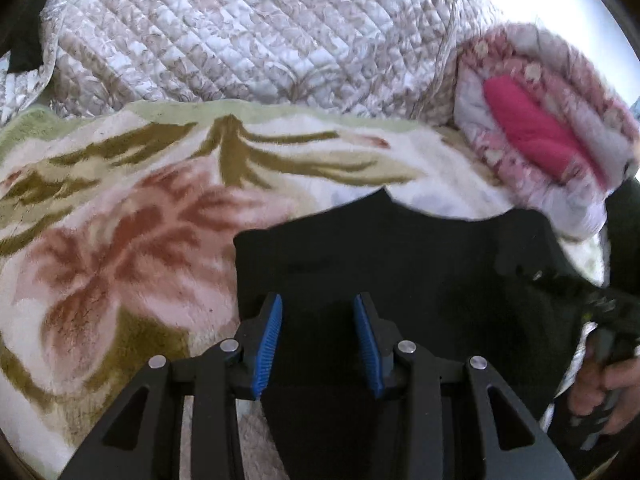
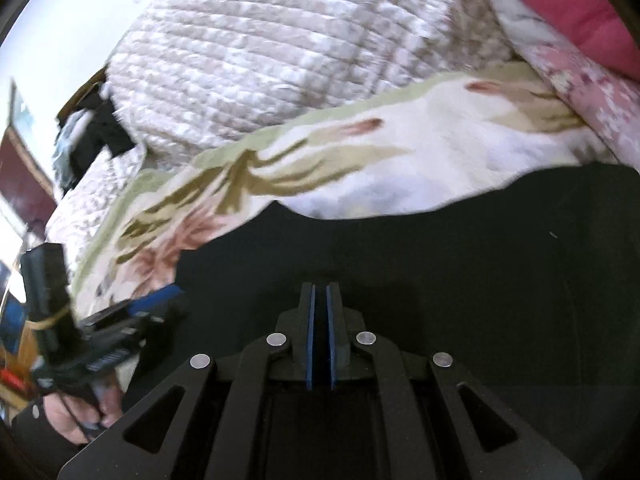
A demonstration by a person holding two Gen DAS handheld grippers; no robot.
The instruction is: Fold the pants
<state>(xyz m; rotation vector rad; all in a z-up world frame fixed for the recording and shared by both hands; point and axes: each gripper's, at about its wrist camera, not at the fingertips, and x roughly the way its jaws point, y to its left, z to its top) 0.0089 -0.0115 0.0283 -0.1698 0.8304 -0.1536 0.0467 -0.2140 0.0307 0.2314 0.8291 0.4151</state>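
The black pants [image 1: 420, 264] lie on a floral blanket [image 1: 120, 208] on a bed. In the left wrist view my left gripper [image 1: 318, 304] is open, its blue pads apart just above the pants' left part. In the right wrist view the pants [image 2: 460, 248] fill the lower right. My right gripper [image 2: 320, 292] has its blue pads nearly together, with a thin dark strip between them; I cannot tell whether pants fabric is pinched there. The left gripper also shows blurred at the left edge of the right wrist view [image 2: 132, 312].
A quilted white-and-beige bedspread [image 1: 248, 32] lies behind the blanket. A rolled pink floral quilt [image 1: 552, 120] sits at the right. The person's hand [image 1: 600, 392] on the other gripper's handle shows at the lower right. Dark clothes [image 2: 96, 132] lie at the far left of the bed.
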